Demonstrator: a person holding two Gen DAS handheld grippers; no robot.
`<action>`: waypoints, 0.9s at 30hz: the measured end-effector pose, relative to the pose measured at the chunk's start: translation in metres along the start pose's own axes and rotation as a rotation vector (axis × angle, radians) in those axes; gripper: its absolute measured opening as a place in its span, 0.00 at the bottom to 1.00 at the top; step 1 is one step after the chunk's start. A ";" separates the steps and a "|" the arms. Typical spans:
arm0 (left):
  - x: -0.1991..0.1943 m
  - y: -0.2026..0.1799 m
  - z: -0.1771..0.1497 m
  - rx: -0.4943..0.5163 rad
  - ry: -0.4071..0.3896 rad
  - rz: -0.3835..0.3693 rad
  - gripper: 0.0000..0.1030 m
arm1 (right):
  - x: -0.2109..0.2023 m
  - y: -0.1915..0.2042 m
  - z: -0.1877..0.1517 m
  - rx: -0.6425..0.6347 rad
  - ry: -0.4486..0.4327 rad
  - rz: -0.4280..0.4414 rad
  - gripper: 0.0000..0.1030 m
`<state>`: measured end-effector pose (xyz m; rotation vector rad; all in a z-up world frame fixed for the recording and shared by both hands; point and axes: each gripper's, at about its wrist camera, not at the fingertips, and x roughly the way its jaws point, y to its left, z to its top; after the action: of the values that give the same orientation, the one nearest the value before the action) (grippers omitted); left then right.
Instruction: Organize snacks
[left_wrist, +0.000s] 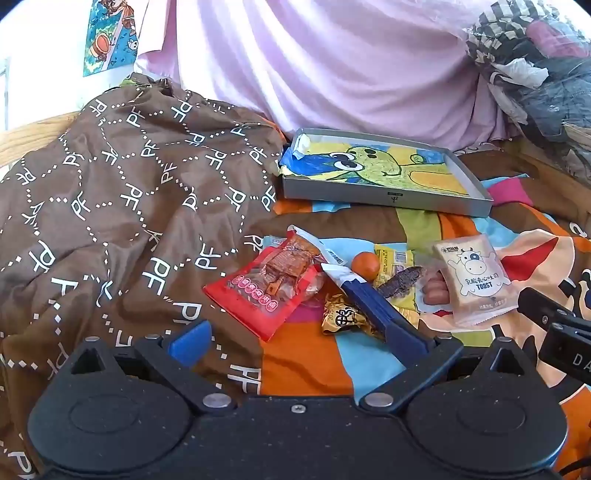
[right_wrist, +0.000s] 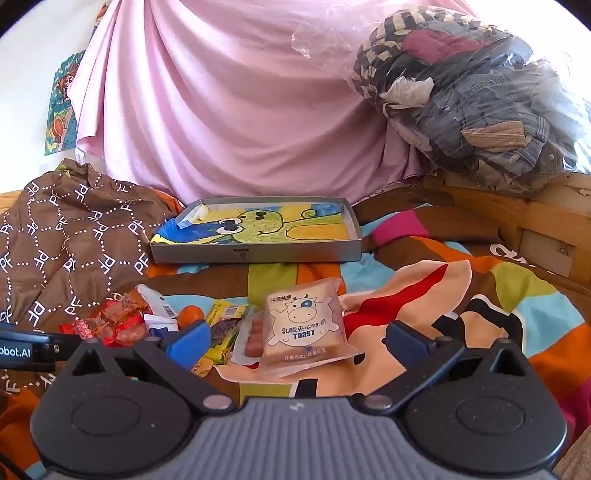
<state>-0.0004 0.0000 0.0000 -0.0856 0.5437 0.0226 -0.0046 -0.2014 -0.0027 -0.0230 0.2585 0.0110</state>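
Several snacks lie in a loose pile on the colourful bedsheet: a red packet (left_wrist: 269, 291), a mandarin (left_wrist: 365, 265), a gold-wrapped candy (left_wrist: 340, 317), a blue-and-white packet (left_wrist: 365, 299), small sausages (left_wrist: 436, 290) and a cow-print toast packet (left_wrist: 476, 277). Behind them sits a shallow grey tray (left_wrist: 369, 195) lined with a cartoon drawing. My left gripper (left_wrist: 299, 339) is open just short of the pile, its right finger close to the blue packet's near end. My right gripper (right_wrist: 297, 339) is open, and the toast packet (right_wrist: 303, 325) lies between its fingers on the sheet.
A brown quilt with white letters (left_wrist: 122, 206) is heaped on the left. A pink cloth (right_wrist: 236, 110) hangs behind the tray (right_wrist: 255, 254). A clear bag of clothes (right_wrist: 480, 96) rests on the wooden bed frame (right_wrist: 517, 218) at the right.
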 end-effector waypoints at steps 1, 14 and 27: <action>0.000 0.000 0.000 0.000 -0.001 0.001 0.98 | 0.000 0.000 0.000 -0.001 0.000 -0.001 1.00; 0.000 -0.001 0.000 0.002 0.002 -0.001 0.98 | 0.000 0.000 0.000 0.009 0.008 -0.002 1.00; 0.003 0.000 -0.003 0.002 0.005 -0.001 0.98 | 0.000 0.000 0.000 0.007 0.010 -0.002 1.00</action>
<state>0.0013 -0.0004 -0.0040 -0.0845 0.5485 0.0206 -0.0046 -0.2012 -0.0028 -0.0161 0.2683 0.0084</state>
